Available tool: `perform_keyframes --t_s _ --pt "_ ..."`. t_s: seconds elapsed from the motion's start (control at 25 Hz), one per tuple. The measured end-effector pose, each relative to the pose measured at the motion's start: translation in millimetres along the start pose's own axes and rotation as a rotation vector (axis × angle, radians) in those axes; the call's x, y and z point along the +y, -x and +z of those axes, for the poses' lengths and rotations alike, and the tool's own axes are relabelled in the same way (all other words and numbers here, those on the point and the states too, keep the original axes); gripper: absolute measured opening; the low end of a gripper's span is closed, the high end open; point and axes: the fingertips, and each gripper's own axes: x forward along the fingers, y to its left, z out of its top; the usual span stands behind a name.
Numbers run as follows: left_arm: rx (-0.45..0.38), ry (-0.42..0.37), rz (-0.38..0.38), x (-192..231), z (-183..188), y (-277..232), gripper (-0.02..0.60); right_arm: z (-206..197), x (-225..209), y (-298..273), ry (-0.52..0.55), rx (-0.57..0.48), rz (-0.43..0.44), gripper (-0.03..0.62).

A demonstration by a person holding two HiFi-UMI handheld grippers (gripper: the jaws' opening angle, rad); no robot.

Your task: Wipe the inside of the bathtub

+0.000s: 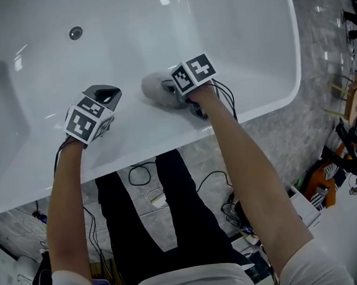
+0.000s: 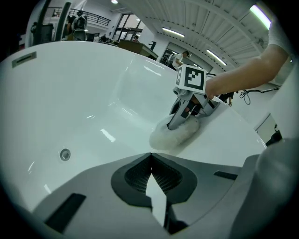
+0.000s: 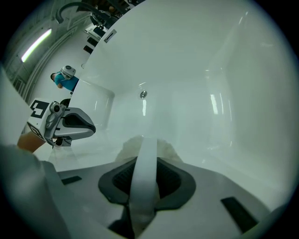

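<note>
Head view, with both tool views. The white bathtub [image 1: 231,24] fills the upper field, and its drain [image 1: 76,33] lies on the floor of the basin towards the far side. My right tool [image 1: 173,91] is clamped on the white strap [image 3: 145,172] of a fluffy white wiping pad [image 1: 154,88]; the strap runs up between the jaws to the pad. The pad lies against the sloping inner wall nearest me, below the near rim. Seen from my left tool's camera, the pad [image 2: 175,133] is flattened on the wall beneath the right tool [image 2: 184,112].

My left tool [image 1: 104,94] is held over the same inner wall, to the left of the pad and apart from it. Its jaws are brought together at the tips with nothing between them. I cannot tell whether it touches the tub surface. The right tool's camera shows it [image 3: 70,123] from the side, with the drain [image 3: 143,94] beyond. Grey stone floor [image 1: 288,130] and loose cables [image 1: 141,172] lie outside the tub.
</note>
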Motion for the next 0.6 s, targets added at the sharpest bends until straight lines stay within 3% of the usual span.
perform_keyframes --t_s 0.6 --pt "0.032 -0.078 -0.061 -37 63 -71 0.011 -30 -131 74 -0.014 0.028 -0.088 0.092"
